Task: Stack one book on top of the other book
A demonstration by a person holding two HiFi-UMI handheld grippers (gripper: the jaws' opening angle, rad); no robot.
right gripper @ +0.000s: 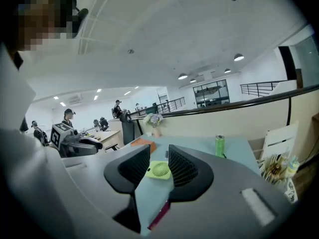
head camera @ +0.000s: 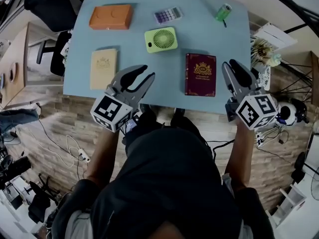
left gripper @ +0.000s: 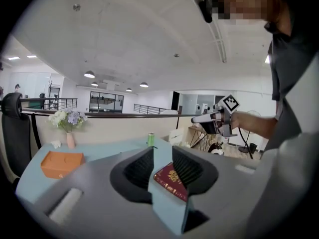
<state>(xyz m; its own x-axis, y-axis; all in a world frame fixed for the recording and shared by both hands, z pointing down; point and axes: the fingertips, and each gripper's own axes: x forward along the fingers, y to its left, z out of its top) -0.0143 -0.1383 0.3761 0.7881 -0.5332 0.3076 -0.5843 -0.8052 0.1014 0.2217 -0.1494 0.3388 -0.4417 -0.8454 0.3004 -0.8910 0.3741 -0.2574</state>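
Two books lie flat and apart on the blue table. A cream book is at the left and a maroon book with a gold crest is at the right. My left gripper hovers open between them near the table's front edge, holding nothing. In the left gripper view, the maroon book shows through the gap of the left gripper. My right gripper is open and empty just right of the maroon book, whose edge shows low between the jaws of the right gripper.
Farther back on the table are an orange box, a calculator, a green fan and a green can. A flower vase stands at the far edge. A black chair is off the table's left.
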